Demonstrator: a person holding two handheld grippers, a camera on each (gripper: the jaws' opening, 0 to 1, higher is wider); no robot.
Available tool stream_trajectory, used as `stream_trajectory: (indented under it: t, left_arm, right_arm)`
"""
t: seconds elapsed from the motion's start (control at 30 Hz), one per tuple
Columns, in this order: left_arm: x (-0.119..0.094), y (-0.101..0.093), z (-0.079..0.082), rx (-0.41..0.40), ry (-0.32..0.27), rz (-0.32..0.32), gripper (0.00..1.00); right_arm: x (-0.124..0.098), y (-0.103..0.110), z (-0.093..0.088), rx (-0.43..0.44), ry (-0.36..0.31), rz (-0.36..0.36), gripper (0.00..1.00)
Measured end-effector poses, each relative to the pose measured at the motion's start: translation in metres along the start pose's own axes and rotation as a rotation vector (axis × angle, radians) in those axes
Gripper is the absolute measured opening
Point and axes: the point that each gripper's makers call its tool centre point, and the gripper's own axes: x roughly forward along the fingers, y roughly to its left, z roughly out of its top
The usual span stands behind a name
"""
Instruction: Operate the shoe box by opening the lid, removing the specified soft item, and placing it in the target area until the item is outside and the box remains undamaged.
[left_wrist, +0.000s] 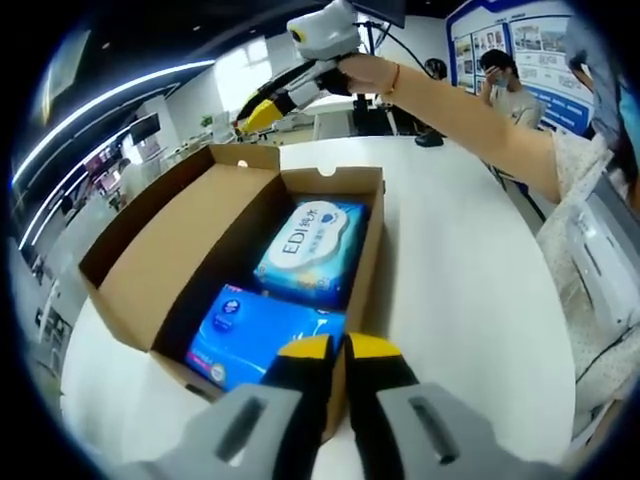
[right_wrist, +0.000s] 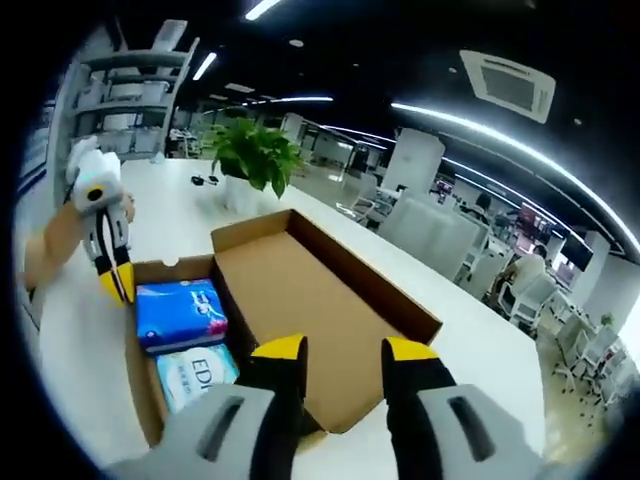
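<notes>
An open cardboard shoe box (left_wrist: 330, 180) lies on a white table, its lid (left_wrist: 180, 260) folded flat out to the left. Two soft packs lie inside: a blue tissue pack (left_wrist: 262, 330) at the near end and a pale blue wipes pack (left_wrist: 312, 240) printed EDI behind it. My left gripper (left_wrist: 340, 350) hovers at the box's near corner with its jaws together and nothing visible between them. The same left gripper (right_wrist: 118, 283) shows by the box wall (right_wrist: 140, 360), beside the blue pack (right_wrist: 180, 312). My right gripper (right_wrist: 344, 350) is open above the lid (right_wrist: 310, 300); this right gripper (left_wrist: 260, 112) hangs beyond the box's far end.
The person's arm (left_wrist: 470, 110) reaches across the top right. The white table (left_wrist: 460, 280) stretches to the right of the box. A potted plant (right_wrist: 250, 150) stands behind the box. A seated person (left_wrist: 505, 85) is in the background, among office desks and chairs (right_wrist: 520, 280).
</notes>
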Motion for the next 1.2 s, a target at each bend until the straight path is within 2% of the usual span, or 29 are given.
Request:
stream_trajectory:
  t: [0.1,0.47,0.73,0.83,0.93,1.1,1.2]
  left_arm:
    - [0.0,0.0,0.001,-0.005,-0.002,0.0,0.05]
    - [0.0,0.002,0.002,-0.016,0.0,0.001,0.04]
    - [-0.001,-0.001,0.002,-0.02,-0.004,-0.004,0.04]
    - [-0.001,-0.002,0.003,-0.008,-0.004,-0.002,0.03]
    - [-0.002,-0.002,0.003,-0.007,-0.008,-0.005,0.03]
    - [-0.002,0.0,0.004,-0.01,-0.019,-0.001,0.03]
    - [-0.002,0.001,0.004,-0.011,-0.024,-0.001,0.04]
  right_arm:
    - [-0.001,0.01,0.001,-0.025,-0.011,0.044,0.31]
    - [-0.002,0.045,-0.014,-0.085,-0.003,0.177,0.34]
    - [-0.003,0.063,-0.023,-0.091,0.0,0.238,0.34]
    - [-0.003,0.073,-0.03,-0.114,0.017,0.283,0.35]
    - [-0.003,0.081,-0.036,-0.134,0.038,0.323,0.41]
    - [-0.002,0.097,-0.051,-0.202,0.103,0.414,0.44]
    - [-0.001,0.105,-0.06,-0.219,0.146,0.463,0.52]
